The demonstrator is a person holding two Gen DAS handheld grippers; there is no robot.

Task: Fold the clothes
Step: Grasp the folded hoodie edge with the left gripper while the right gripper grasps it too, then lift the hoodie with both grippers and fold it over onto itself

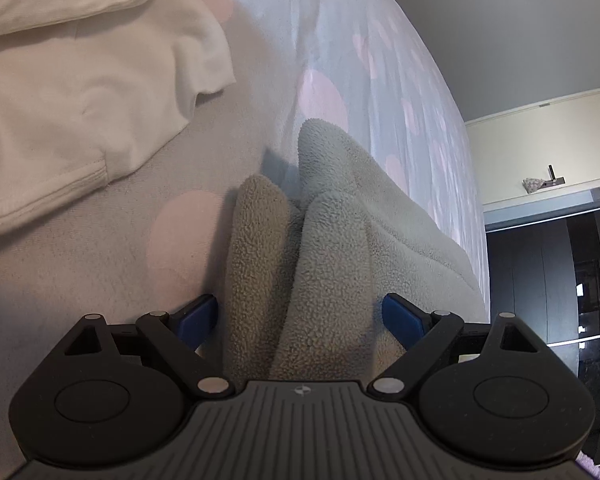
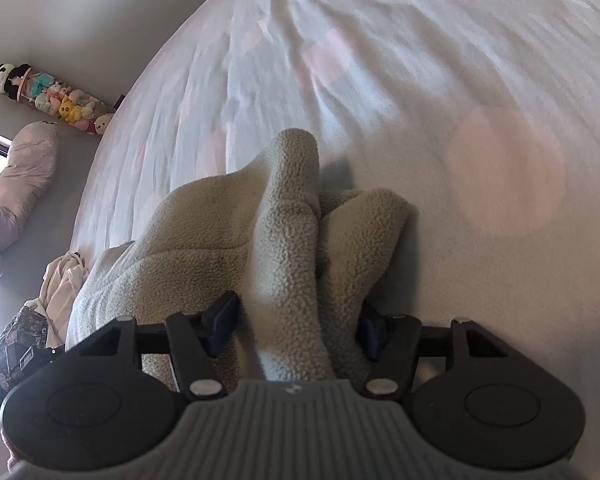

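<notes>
While left gripper (image 1: 300,316) spreads wide around fleece garment (image 1: 332,240), right gripper (image 2: 296,328) pinches bunched fleece folds.

This is a bedroom in a home. A bed sheet (image 2: 380,80) with pale pink dots fills most of both views, and at the upper left of the right wrist view a row of plush toys (image 2: 52,94) hangs on the wall above a bundled duvet (image 2: 24,176). At the right edge of the left wrist view stands a dark wardrobe (image 1: 548,280).
</notes>
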